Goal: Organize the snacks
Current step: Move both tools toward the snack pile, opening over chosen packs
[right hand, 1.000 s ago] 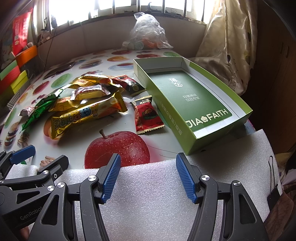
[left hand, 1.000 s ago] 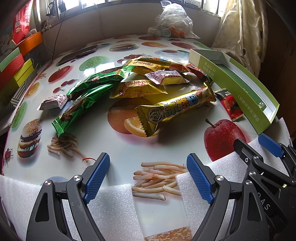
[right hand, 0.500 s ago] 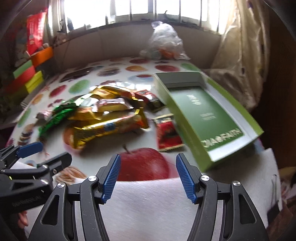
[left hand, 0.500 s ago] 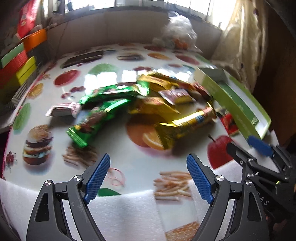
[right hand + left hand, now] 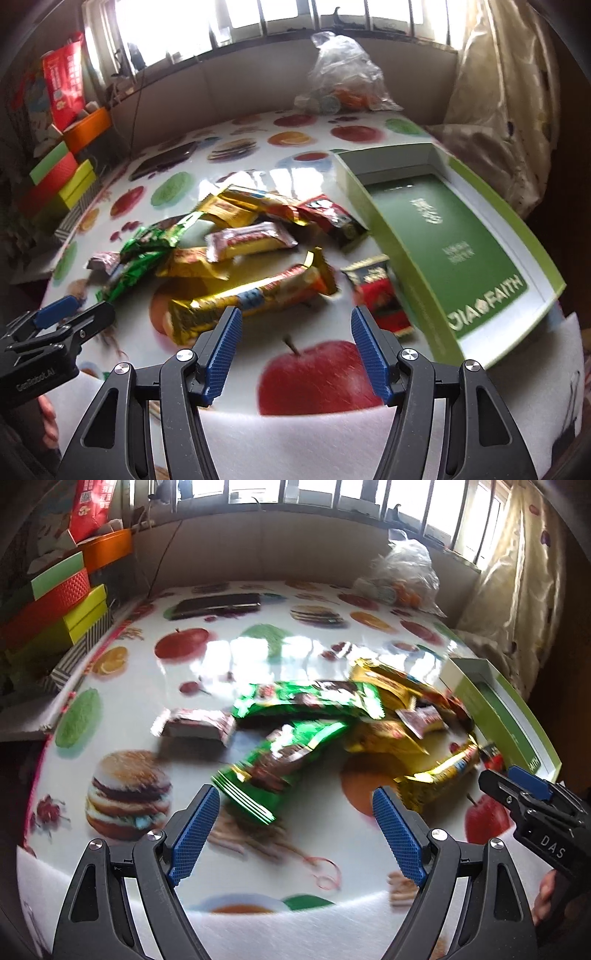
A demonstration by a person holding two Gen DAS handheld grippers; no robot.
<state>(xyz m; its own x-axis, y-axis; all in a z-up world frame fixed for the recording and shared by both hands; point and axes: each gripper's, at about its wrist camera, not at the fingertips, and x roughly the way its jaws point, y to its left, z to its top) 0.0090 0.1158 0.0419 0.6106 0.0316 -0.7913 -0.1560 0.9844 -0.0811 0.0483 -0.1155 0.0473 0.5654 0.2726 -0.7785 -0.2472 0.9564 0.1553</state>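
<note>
Both claws raised – crinkly foil snacks (image 5: 255, 291), cardboard box (image 5: 454, 254).

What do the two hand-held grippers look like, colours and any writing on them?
Both are black skeletal plastic frames with silver screws and blue ribbed finger pads. The left hand-held gripper shows "GenRobot.AI" lettering in the right wrist view; the right hand-held gripper shows "DAS" in the left wrist view.

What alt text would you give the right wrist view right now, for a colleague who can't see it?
The open right gripper, holding nothing, hovers over a fruit-print table, aimed at a long gold snack bar and a small red packet. An empty green box lies to the right, with more gold, pink and green snack packs piled behind. The left gripper enters at lower left.
</note>
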